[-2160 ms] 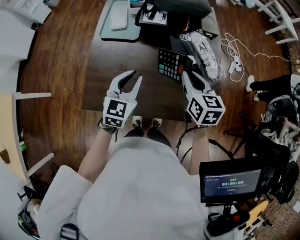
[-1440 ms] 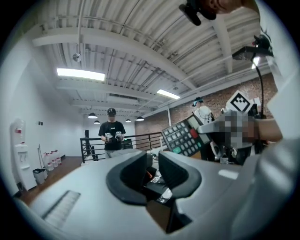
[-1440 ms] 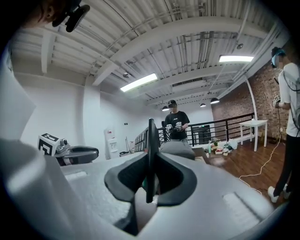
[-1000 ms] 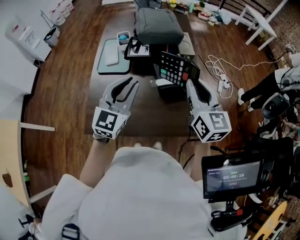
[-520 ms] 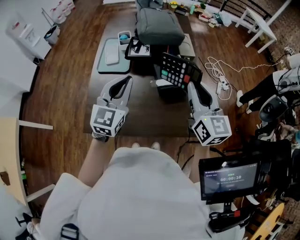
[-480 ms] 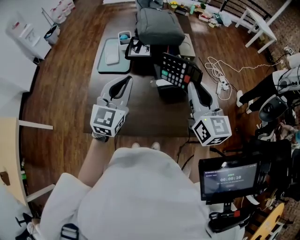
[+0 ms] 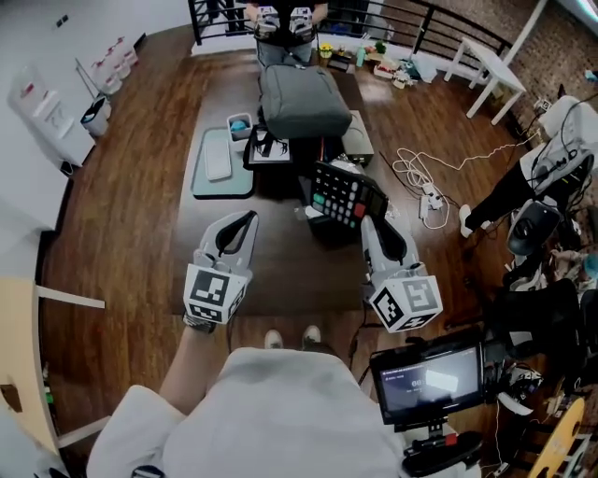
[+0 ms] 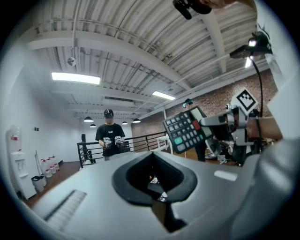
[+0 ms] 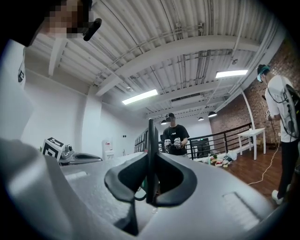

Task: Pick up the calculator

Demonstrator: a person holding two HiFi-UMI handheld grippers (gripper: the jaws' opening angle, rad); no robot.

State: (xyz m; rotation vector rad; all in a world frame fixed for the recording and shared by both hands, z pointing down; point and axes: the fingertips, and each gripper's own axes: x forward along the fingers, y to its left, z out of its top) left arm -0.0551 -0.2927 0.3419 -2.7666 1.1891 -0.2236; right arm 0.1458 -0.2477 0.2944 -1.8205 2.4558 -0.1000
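Observation:
The black calculator point(image 7: 347, 195), with green and red keys, hangs tilted above the dark table point(image 7: 280, 261). My right gripper point(image 7: 366, 222) is shut on its near edge. In the right gripper view the calculator point(image 9: 151, 140) shows edge-on as a thin dark strip clamped in my right gripper point(image 9: 150, 190). My left gripper point(image 7: 246, 218) hovers over the table's left half, shut with nothing in it. In the left gripper view the left gripper point(image 8: 157, 200) has its tips together, and the calculator point(image 8: 189, 130) shows at the upper right.
A grey bag point(image 7: 302, 101) and a pale green tray point(image 7: 220, 163) lie at the table's far end, where a person in black point(image 7: 288, 14) stands. White cable point(image 7: 420, 182) lies on the floor at right. A monitor point(image 7: 430, 383) stands near my right side.
Since the earliest frame the calculator has come up off the table in my right gripper and my left jaws have closed. Over the last second both grippers stay put; the view has tilted outward.

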